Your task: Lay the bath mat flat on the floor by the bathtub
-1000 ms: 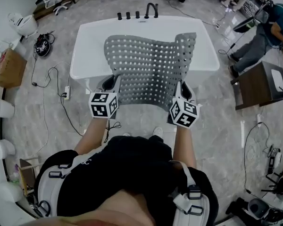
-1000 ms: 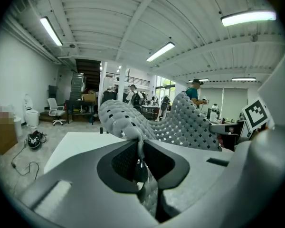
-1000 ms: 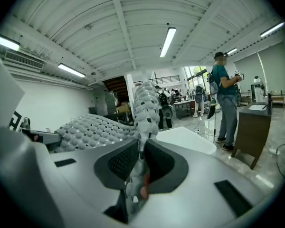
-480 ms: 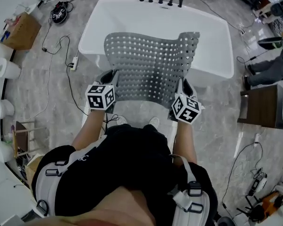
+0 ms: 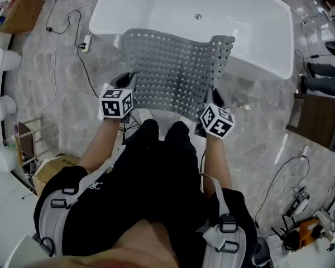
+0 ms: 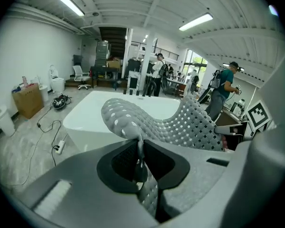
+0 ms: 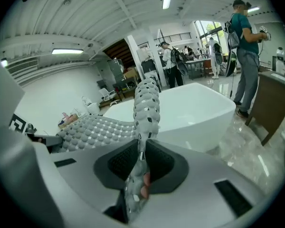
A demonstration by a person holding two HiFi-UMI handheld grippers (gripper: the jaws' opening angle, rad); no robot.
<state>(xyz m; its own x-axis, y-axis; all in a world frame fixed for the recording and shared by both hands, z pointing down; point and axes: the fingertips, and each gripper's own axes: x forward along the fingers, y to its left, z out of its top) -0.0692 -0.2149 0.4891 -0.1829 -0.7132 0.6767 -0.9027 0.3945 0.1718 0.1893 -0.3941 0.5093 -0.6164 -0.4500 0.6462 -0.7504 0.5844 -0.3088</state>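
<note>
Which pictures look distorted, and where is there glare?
Head view: mild bending at the edges, light streaks on the glossy grey marble floor. Left gripper view: strong fisheye with dark corners, bright ceiling strip lamp. Right gripper view: same fisheye; the glossy white bathtub looks very bright.

My head camera looks steeply down past my own legs (image 5: 156, 172) to the floor (image 5: 56, 99), from well above, with my left tool (image 5: 126, 80) and right tool (image 5: 213, 95) near the middle. Each tool's camera sits close behind its jaws, facing outward across the room. All three views share the bath mat (image 5: 173, 71) and the white bathtub (image 5: 245, 21).
</note>
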